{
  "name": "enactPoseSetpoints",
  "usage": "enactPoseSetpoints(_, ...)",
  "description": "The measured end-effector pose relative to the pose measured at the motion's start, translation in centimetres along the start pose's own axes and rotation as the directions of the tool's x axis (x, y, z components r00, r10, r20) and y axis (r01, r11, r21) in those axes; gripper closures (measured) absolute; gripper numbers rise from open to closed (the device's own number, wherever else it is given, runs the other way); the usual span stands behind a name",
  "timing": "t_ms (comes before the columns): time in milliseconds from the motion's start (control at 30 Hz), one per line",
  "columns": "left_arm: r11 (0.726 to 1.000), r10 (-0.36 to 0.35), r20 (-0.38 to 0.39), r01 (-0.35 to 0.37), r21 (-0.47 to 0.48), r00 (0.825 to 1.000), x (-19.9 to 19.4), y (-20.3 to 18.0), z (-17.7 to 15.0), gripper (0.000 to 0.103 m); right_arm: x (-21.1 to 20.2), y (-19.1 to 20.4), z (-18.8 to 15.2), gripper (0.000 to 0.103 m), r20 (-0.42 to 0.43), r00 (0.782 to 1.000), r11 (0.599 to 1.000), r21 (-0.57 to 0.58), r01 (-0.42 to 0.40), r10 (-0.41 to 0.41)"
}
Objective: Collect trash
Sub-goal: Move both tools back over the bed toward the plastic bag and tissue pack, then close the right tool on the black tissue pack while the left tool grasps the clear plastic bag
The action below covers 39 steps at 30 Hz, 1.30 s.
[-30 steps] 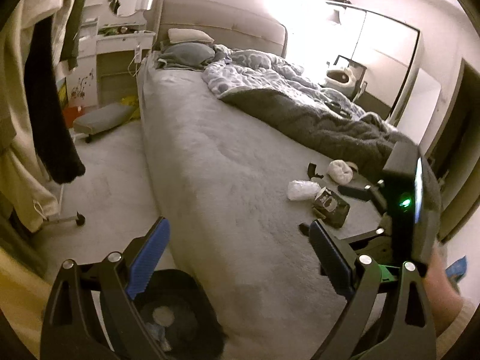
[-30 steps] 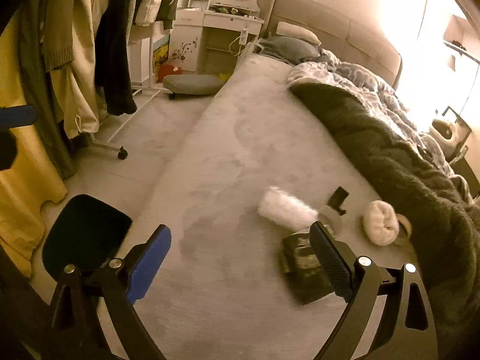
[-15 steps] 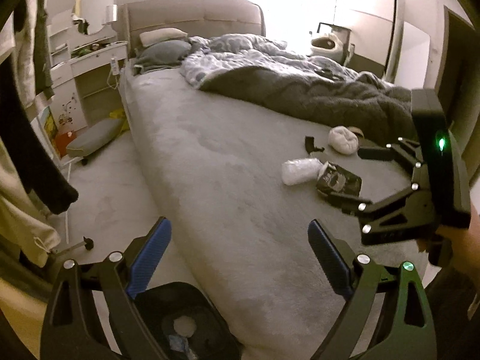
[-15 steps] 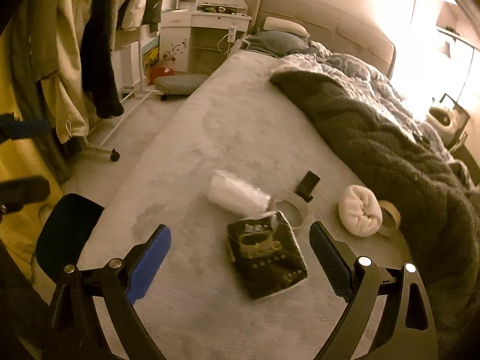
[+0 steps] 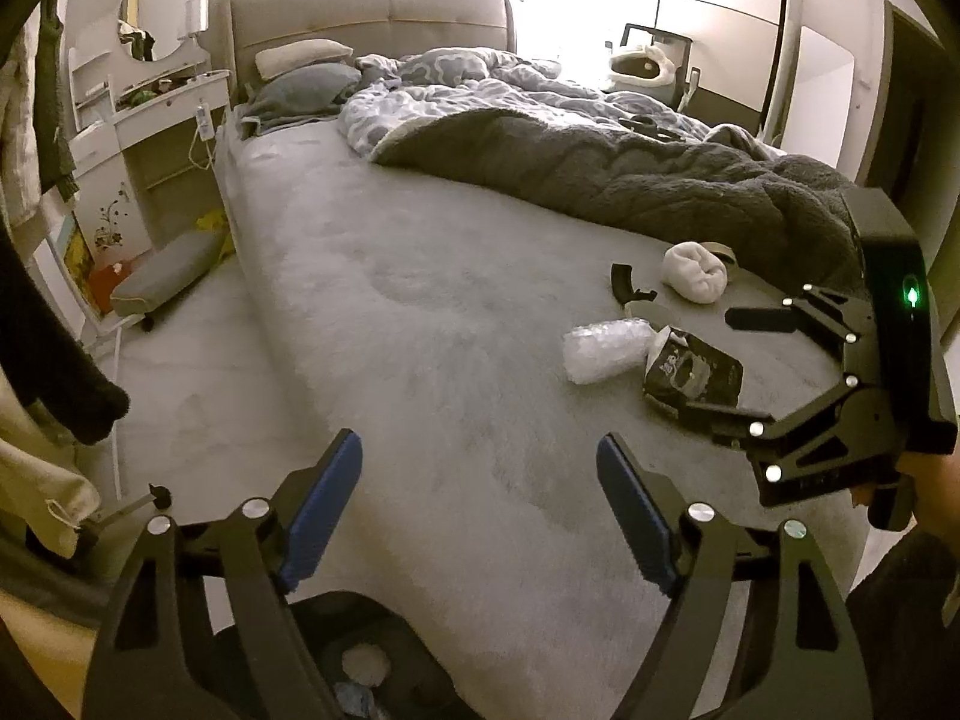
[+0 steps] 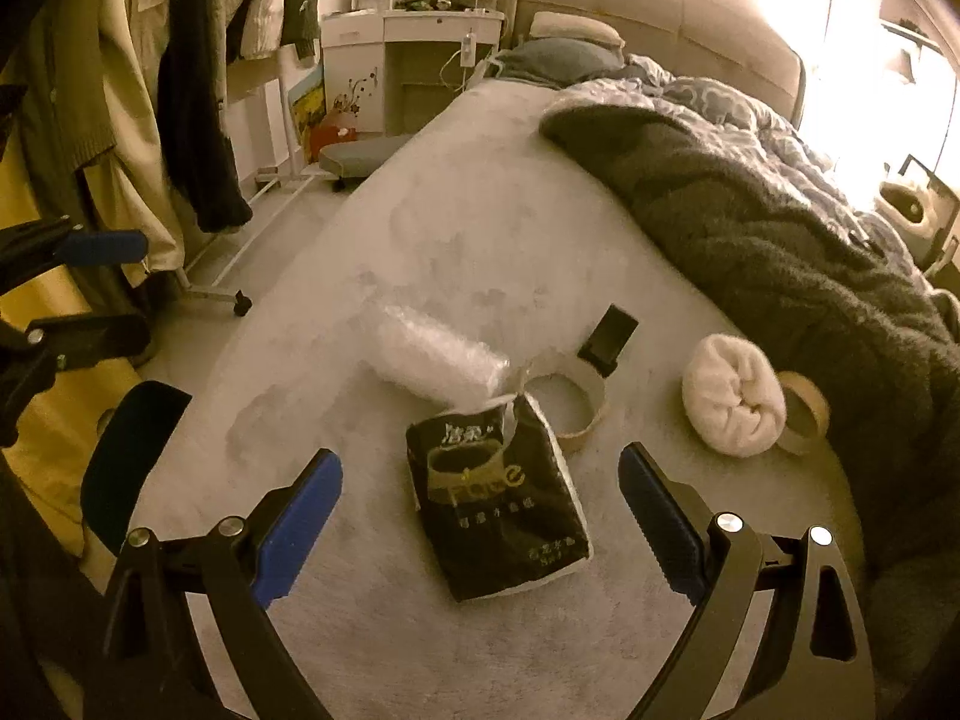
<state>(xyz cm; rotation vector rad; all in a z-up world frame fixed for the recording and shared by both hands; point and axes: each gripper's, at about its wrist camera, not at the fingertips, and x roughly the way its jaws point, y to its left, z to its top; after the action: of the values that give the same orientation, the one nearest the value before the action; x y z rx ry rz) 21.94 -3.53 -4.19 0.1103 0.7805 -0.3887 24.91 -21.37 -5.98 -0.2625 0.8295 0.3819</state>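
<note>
On the grey bed lie a black tissue pack [image 6: 498, 492], a clear crumpled plastic wad [image 6: 438, 360], a tape roll [image 6: 570, 402], a small black piece [image 6: 609, 336] and a white rolled cloth [image 6: 732, 402]. My right gripper [image 6: 480, 516] is open and hovers over the tissue pack, which shows between its blue pads without touching them. The left wrist view shows the same: right gripper [image 5: 729, 366] above the pack [image 5: 696, 372], next to the plastic wad [image 5: 606, 351]. My left gripper [image 5: 480, 510] hangs over the bed's edge, its jaws closing on nothing. A black trash bin [image 5: 372, 660] stands below it.
A dark blanket [image 6: 780, 240] covers the bed's right side, with a second tape roll [image 6: 804, 414] at its edge. Clothes hang on a wheeled rack [image 6: 180, 90] to the left. A white dresser [image 6: 420, 48] and a low grey stool [image 6: 360, 156] stand beyond. The bin [image 6: 126, 456] sits on the floor beside the bed.
My right gripper has come forward over the bed until the tissue pack lies between its fingers. The left view has swung toward the bed, and the left jaws have narrowed.
</note>
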Motion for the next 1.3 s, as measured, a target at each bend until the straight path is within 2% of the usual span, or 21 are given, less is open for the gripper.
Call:
enactPoseSetpoints(100, 1.0, -0.016, -0.013, 0.016, 0.006, 1.0, 0.9, -0.3, 0.3, 0.025, 0.5, -0.2, -0.3, 0.009, -0.015, 1.0, 1.0, 0.005, -0.013, 0.013)
enactPoseSetpoints(167, 1.0, -0.025, -0.025, 0.026, 0.014, 0.999, 1.6, -0.7, 0.6, 0.027, 0.9, -0.1, -0.5, 0.015, -0.029, 1.0, 1.0, -0.005, -0.011, 0.011)
enactPoseSetpoints(300, 0.998, -0.038, -0.041, 0.039, 0.038, 0.998, 2.8, -1.6, 1.0, 0.029, 1.8, -0.2, -0.9, 0.019, -0.061, 0.998, 1.0, -0.023, 0.003, -0.005)
enactPoseSetpoints(367, 0.998, -0.045, -0.047, 0.047, 0.041, 0.998, 3.3, -2.0, 1.2, 0.034, 2.3, -0.3, -1.1, 0.026, -0.075, 0.997, 1.0, -0.027, 0.013, -0.015)
enactPoseSetpoints(567, 0.996, -0.088, -0.062, 0.089, 0.012, 0.994, 4.6, -3.0, 2.0, 0.034, 3.0, -0.5, -1.4, 0.041, -0.092, 0.996, 1.0, -0.028, -0.01, 0.007)
enactPoseSetpoints(633, 0.995, -0.095, -0.065, 0.096, 0.016, 0.993, 5.0, -3.5, 2.2, 0.034, 2.8, -0.8, -1.5, 0.043, -0.085, 0.996, 1.0, -0.014, -0.016, 0.015)
enactPoseSetpoints(833, 0.993, -0.115, -0.079, 0.115, -0.001, 0.99, 6.1, -4.6, 2.6, 0.034, 1.7, -1.8, -1.8, 0.045, -0.062, 0.997, 0.999, 0.036, -0.038, 0.04)
enactPoseSetpoints(1300, 0.993, -0.114, -0.083, 0.111, -0.042, 0.99, 8.9, -7.7, 3.6, 0.034, -1.0, -6.3, -3.3, 0.045, 0.021, 0.999, 0.981, 0.19, -0.038, 0.035)
